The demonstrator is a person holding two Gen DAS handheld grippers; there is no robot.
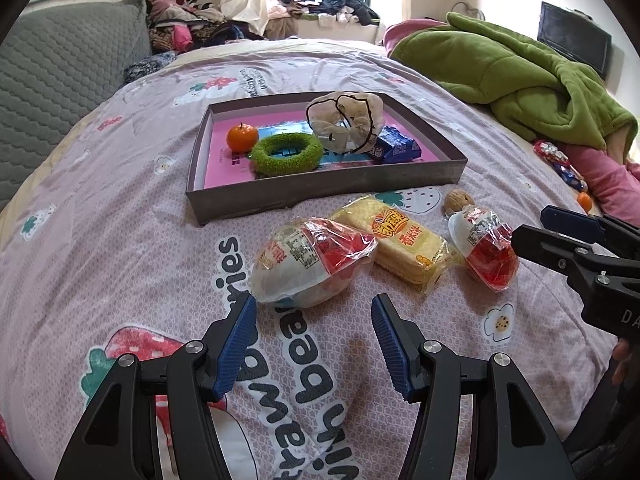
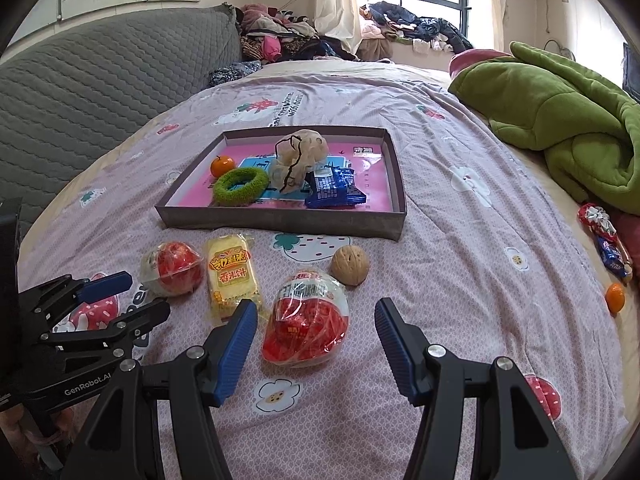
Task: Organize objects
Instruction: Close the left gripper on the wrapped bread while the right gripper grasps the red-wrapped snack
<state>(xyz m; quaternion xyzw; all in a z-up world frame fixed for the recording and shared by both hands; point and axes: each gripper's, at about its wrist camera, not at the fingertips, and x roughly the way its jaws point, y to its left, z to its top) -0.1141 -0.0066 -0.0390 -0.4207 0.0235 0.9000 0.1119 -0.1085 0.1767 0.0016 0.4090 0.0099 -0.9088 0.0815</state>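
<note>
A shallow grey tray (image 1: 328, 190) (image 2: 276, 224) on the bed holds a small orange (image 1: 242, 136), a green fuzzy ring (image 1: 286, 154), a beige pouch (image 1: 346, 124) and a blue packet (image 1: 398, 148). In front of it lie two wrapped red-and-white egg snacks (image 1: 312, 260) (image 2: 306, 320), a yellow wafer pack (image 1: 404, 244) (image 2: 232, 276) and a walnut (image 2: 349, 266). My left gripper (image 1: 314, 308) is open just short of the left egg. My right gripper (image 2: 316, 312) is open, with the right egg lying between its fingertips untouched.
The pink strawberry-print bedspread (image 2: 460, 280) carries everything. A green blanket (image 2: 560, 120) is heaped at the right. Candy wrappers (image 2: 604, 236) and another small orange (image 2: 615, 298) lie near the right edge. A grey quilted headboard (image 2: 100, 100) stands on the left.
</note>
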